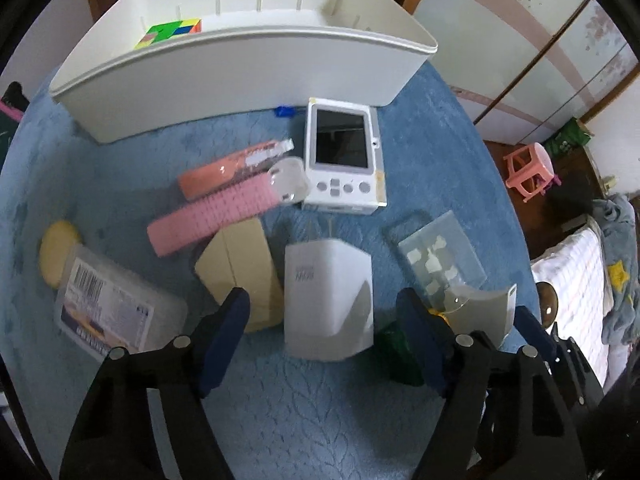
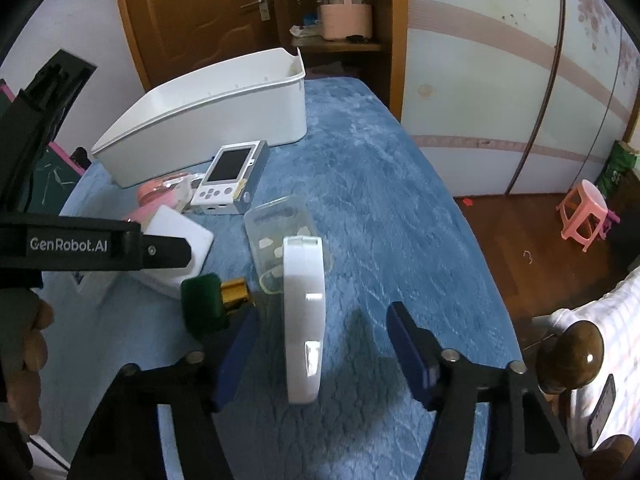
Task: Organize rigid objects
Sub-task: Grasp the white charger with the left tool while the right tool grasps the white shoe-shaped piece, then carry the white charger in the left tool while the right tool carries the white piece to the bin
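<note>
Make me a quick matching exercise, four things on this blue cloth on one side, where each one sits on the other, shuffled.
1. puzzle cube
2. handheld game
3. white box
4. white curved piece

A. between the open left gripper fingers
B. inside the white bin
C. between the open right gripper fingers
D. on the cloth just in front of the bin

Pairs: 1-B, 2-D, 3-A, 4-C
</note>
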Tool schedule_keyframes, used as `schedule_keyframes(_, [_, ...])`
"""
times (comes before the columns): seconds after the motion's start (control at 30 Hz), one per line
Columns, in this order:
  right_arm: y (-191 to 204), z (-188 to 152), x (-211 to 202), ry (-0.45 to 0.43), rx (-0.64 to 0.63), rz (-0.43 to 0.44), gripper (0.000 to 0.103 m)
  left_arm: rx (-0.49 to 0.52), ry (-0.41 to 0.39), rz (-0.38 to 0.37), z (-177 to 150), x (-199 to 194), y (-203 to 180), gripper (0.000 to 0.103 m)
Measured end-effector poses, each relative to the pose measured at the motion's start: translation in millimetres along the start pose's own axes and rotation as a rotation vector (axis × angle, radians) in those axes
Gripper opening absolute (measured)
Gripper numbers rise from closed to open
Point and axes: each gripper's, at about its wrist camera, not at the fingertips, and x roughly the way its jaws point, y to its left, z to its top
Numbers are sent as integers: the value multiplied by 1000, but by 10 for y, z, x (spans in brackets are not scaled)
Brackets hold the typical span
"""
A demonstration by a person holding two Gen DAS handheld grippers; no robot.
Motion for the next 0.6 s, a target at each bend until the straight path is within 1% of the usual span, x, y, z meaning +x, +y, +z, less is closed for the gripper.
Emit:
schedule_keyframes(0.03, [-4,14,18,2,2,-4,59,0,3,-12,3,-5,-10,75])
schedule_keyframes(0.07, [-8,26,38,4,5,-6,56,5,7,-31,13,-3,-28,61])
schedule_keyframes(0.1, [-16,36,58,8,9,-7,51,19,15,-34,23,1,-69,54])
schedule_keyframes(0.13, [-20,44,74,13,14,-7,49,34,26,-36,17,10,-105,52])
schedule_keyframes(0.2, [-41,49,87,19,26,-9,46,34,60,-66,-14,61,-137,40])
schedule_keyframes(0.23, [-50,50,92,21,29,-10,45,24,74,-76,-18,92,-132,39])
schedule_keyframes(0.27, [-56,49,98,24,31,-9,41,13,81,-85,-17,111,-135,40])
schedule_keyframes(0.3, [-66,47,107,30,34,-8,39,9,75,-83,-11,98,-131,40])
schedule_keyframes(0.43, [-112,50,117,40,56,11,38,-12,70,-80,36,117,-127,40])
schedule_keyframes(0.53, [-106,57,105,38,51,19,36,0,69,-39,56,143,-151,36])
schedule_keyframes(0.6, [-94,71,53,26,42,40,28,-6,66,-27,49,97,-146,36])
